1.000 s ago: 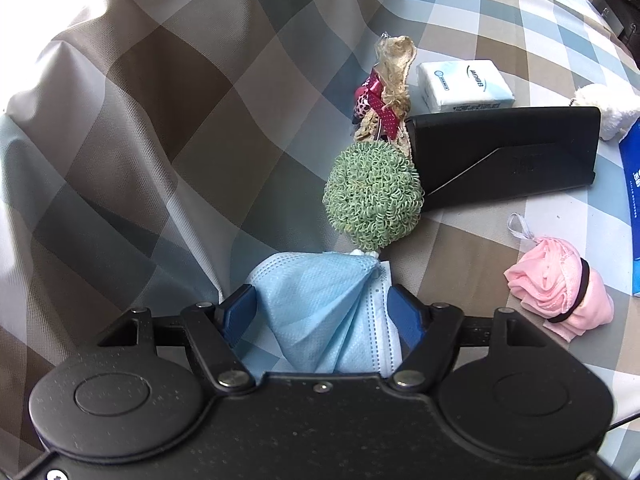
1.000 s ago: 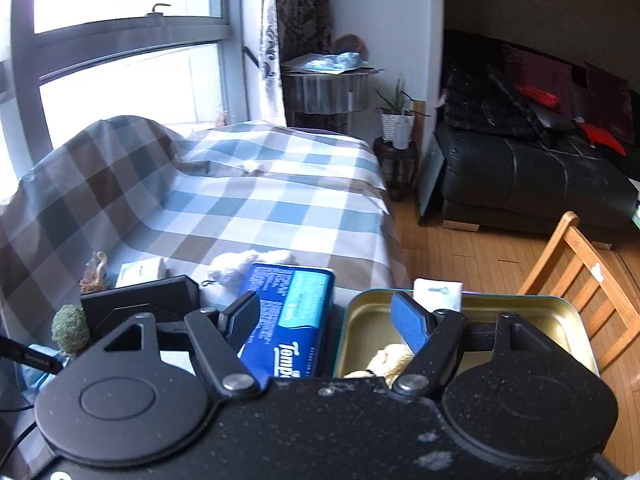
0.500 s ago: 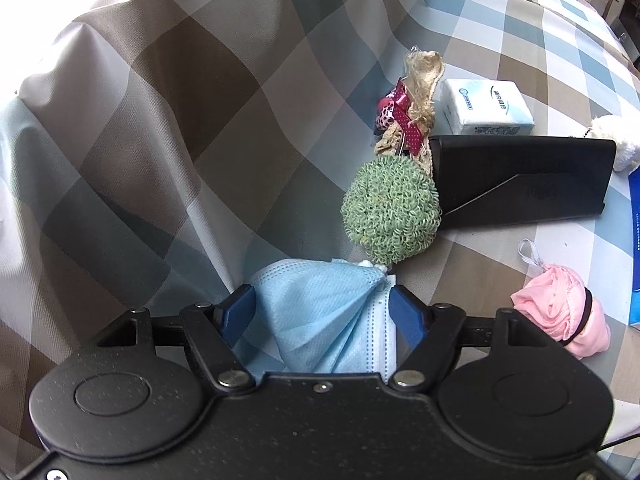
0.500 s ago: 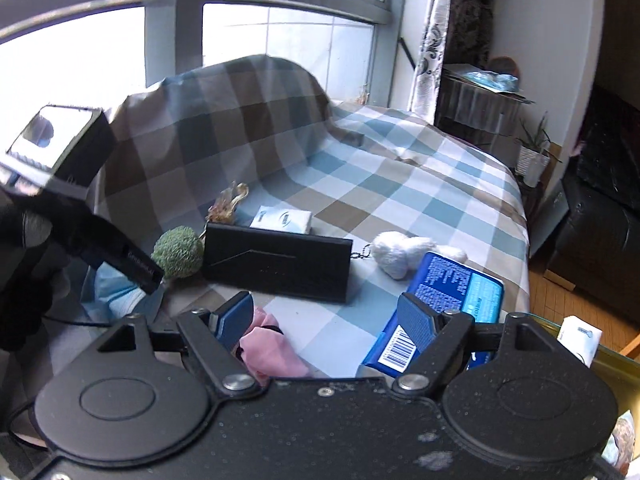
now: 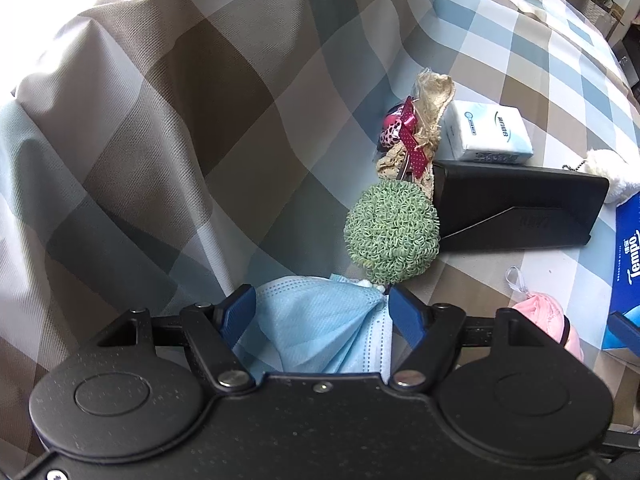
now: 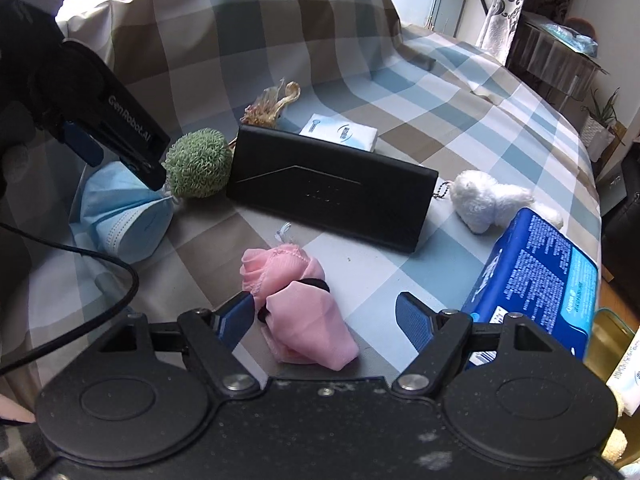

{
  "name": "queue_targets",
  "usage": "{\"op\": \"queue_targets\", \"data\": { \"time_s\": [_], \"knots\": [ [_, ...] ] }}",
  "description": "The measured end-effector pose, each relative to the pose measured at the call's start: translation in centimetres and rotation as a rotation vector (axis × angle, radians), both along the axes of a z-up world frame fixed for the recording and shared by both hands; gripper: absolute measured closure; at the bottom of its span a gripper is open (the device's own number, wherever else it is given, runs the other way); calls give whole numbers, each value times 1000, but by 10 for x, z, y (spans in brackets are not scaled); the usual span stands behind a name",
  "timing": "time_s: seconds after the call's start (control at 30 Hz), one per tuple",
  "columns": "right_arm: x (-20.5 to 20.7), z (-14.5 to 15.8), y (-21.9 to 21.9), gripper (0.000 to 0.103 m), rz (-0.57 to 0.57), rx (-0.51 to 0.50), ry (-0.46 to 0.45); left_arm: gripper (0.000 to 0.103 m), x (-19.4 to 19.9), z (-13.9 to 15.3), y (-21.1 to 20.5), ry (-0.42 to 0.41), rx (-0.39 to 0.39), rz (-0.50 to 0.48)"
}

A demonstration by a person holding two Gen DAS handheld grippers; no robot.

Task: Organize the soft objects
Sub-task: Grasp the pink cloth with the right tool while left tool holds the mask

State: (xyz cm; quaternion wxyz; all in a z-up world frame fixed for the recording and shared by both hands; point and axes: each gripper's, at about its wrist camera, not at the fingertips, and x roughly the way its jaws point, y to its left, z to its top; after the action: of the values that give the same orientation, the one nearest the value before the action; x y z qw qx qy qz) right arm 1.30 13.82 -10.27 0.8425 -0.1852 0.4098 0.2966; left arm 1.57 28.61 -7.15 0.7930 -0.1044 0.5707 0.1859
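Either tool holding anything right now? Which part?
Neither, as far as the views show. Left tool straddles the blue face mask, pads not visibly pressing. Right tool is open around the pink cloth bundle.

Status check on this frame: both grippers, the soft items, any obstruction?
Left gripper astride blue face mask, grip unclear. Right gripper open over pink cloth bundle, not gripping. Black case beyond, not blocking.

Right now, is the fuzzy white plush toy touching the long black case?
No: white plush toy lies apart from the black case, checked cloth showing between.
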Motion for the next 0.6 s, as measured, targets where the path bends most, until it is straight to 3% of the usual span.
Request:
{"op": "queue_targets", "data": {
  "time_s": [0.13, 0.23, 0.3, 0.37, 0.6],
  "knots": [
    [1, -13, 9, 33, 19, -36, 23, 33, -1, 0, -1, 6, 8, -10],
    [2, -22, 13, 55, 22, -65, 68, 33, -1, 1, -4, 16, 27, -44],
    [0, -23, 13, 58, 17, -62, 72, 33, -2, 1, -6, 13, 37, -63],
    [-1, -20, 12, 74, 17, -60, 72, 33, -2, 1, -8, 21, 52, -83],
    [3, 11, -9, 75, -62, 53, 62, 33, -6, -6, -17, 56, 67, -110]
  ]
}}
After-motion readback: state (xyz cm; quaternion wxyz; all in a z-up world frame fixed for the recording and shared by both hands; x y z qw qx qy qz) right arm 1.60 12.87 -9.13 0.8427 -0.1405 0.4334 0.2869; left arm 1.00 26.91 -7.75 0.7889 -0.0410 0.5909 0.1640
